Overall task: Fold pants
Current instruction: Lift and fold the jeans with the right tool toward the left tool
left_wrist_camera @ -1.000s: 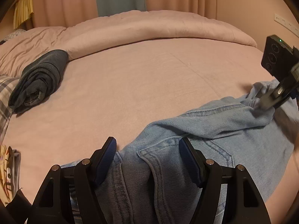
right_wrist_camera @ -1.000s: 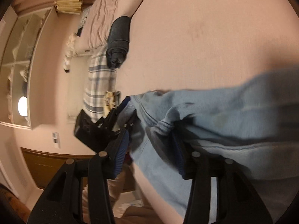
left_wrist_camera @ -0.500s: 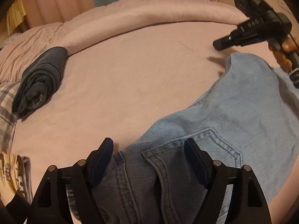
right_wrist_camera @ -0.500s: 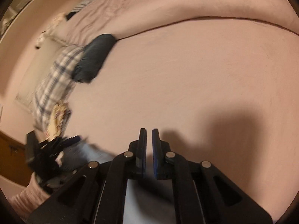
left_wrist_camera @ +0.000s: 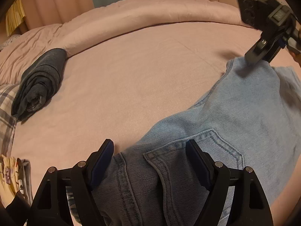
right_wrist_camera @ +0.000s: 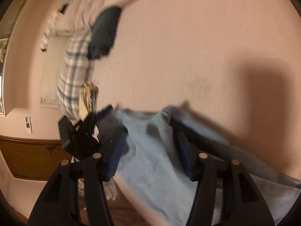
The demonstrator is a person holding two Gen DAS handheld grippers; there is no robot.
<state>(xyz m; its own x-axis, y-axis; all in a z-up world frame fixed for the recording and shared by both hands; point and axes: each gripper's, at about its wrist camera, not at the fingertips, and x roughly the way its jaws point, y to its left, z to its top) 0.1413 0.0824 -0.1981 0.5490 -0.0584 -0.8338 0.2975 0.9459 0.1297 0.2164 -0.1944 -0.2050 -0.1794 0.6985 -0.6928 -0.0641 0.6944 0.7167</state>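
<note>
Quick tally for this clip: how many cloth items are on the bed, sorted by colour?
Light blue: 1, the jeans
Dark grey: 1, the rolled garment
Plaid: 1, the checked cloth
Yellowish print: 1, the patterned cloth
Total: 4

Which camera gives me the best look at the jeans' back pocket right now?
Left wrist: the back pocket lies sharp, stitching clear, between the open left gripper. Right wrist shows it only small and motion-blurred.

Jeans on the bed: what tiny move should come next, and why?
Probably close the right gripper on the jeans. Its fingers stand open astride a raised fold at the far end, while the left gripper sits open over the pocket end.
</note>
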